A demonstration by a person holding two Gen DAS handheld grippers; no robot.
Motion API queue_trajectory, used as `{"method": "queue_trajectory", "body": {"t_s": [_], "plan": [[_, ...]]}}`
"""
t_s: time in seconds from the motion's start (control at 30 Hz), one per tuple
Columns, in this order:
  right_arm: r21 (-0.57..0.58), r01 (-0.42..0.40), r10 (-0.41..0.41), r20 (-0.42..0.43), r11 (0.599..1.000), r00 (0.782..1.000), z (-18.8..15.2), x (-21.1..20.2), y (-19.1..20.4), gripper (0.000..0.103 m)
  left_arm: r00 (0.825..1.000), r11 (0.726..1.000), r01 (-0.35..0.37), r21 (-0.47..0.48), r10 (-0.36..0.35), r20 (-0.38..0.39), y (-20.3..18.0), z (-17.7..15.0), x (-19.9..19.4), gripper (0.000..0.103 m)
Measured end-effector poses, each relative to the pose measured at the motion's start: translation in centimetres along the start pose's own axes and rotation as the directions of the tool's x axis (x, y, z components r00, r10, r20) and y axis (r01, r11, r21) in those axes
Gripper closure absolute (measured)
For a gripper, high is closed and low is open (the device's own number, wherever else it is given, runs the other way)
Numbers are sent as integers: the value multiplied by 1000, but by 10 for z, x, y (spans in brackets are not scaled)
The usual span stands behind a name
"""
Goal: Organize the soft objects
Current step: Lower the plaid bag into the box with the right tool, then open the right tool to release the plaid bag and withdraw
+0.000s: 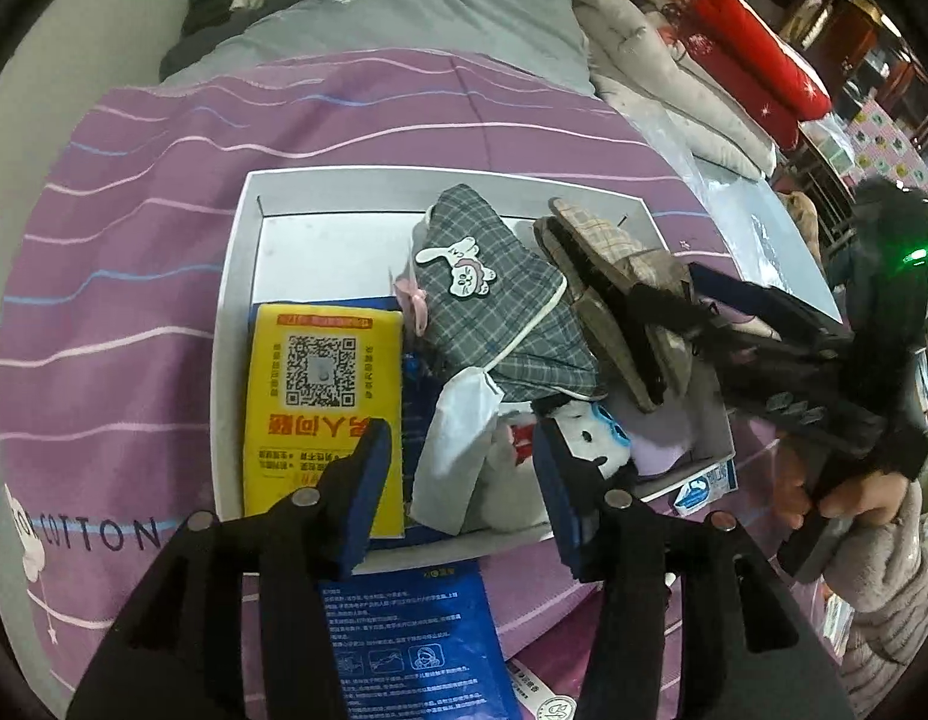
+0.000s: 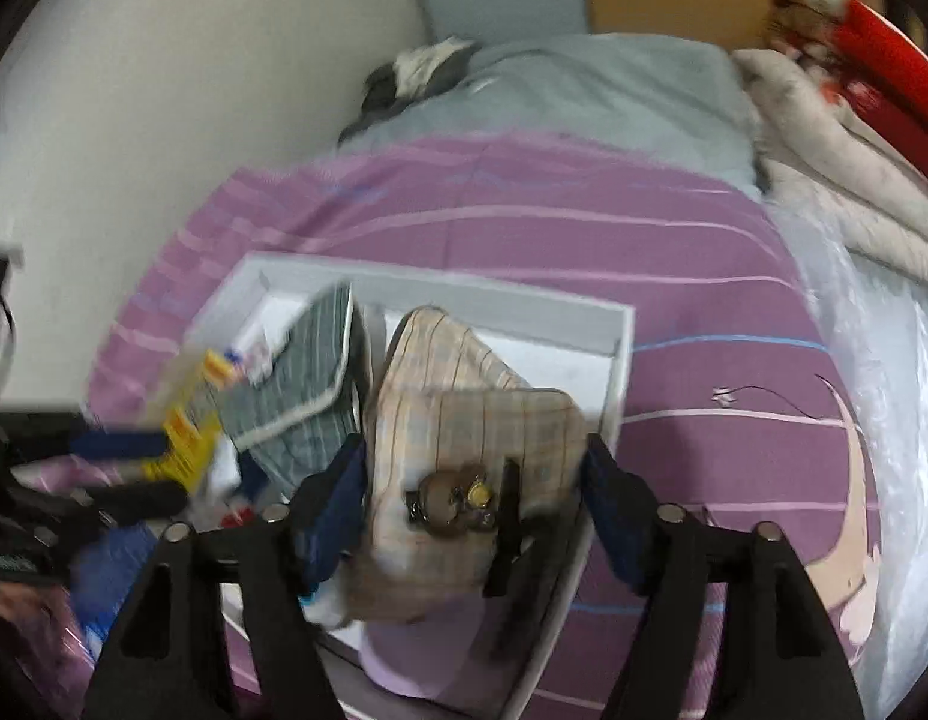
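Tongs on the left (image 1: pixel 461 468) gaping wide, empty, hovering over yellow packet (image 1: pixel 323 402) and plush toy (image 1: pixel 589 438) in the white box (image 1: pixel 236 300). Right tongs (image 2: pixel 472 501) spread around beige slipper (image 2: pixel 464 420), pads seemingly touching its sides, grip uncertain through blur. Best squeezed mid-body, then laid beside grey slipper (image 2: pixel 308 372), just left of the pads. Underneath, purple striped sheet (image 1: pixel 134 240); beyond, grey duvet (image 2: pixel 583 96), piled quilts (image 1: pixel 673 78).

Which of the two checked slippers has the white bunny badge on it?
The grey-green checked slipper lying in the white box. The beige checked slipper, between the right gripper's fingers, carries a brown bear charm instead.
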State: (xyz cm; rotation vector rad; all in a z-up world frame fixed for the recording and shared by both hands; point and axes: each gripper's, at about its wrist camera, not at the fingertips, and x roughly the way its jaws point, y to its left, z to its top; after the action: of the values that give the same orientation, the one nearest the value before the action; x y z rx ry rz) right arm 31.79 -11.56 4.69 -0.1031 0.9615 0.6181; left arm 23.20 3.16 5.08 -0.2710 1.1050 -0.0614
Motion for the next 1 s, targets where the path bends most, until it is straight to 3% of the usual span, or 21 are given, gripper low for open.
{"method": "queue_trajectory", "body": {"t_s": [0.1, 0.2, 0.27, 0.37, 0.43, 0.53, 0.7, 0.9, 1.0], "plan": [[71, -35, 30, 65, 997, 997, 5, -21, -7, 24, 1000, 1000, 11, -26, -10, 14, -1, -2, -2, 53], [107, -23, 18, 55, 994, 998, 7, -31, -9, 26, 999, 999, 11, -39, -10, 30, -3, -5, -8, 53], [131, -16, 14, 15, 991, 1000, 3, -33, -9, 56, 999, 999, 12, -38, -10, 44, -4, -8, -12, 53], [169, -45, 58, -73, 985, 996, -9, -25, -10, 74, 999, 999, 15, -37, -13, 53, -5, -11, -14, 53], [159, -38, 55, -104, 987, 993, -15, -18, -6, 78, 998, 999, 10, -41, -8, 58, -5, -12, -15, 53], [145, -13, 31, -123, 989, 992, -18, -4, 3, 81, 998, 999, 9, -44, -7, 58, -4, -13, -14, 53], [209, 7, 10, -80, 978, 997, -10, 6, 0, 81, 997, 998, 27, -63, -23, 69, -3, -18, -17, 53], [203, -14, 23, -45, 979, 999, -19, -15, 6, 80, 997, 998, 22, -67, -17, 78, -2, -27, -26, 53], [164, -25, 31, -32, 986, 999, -26, -37, 20, 67, 996, 997, 26, -73, -20, 86, 1, -35, -36, 53]]}}
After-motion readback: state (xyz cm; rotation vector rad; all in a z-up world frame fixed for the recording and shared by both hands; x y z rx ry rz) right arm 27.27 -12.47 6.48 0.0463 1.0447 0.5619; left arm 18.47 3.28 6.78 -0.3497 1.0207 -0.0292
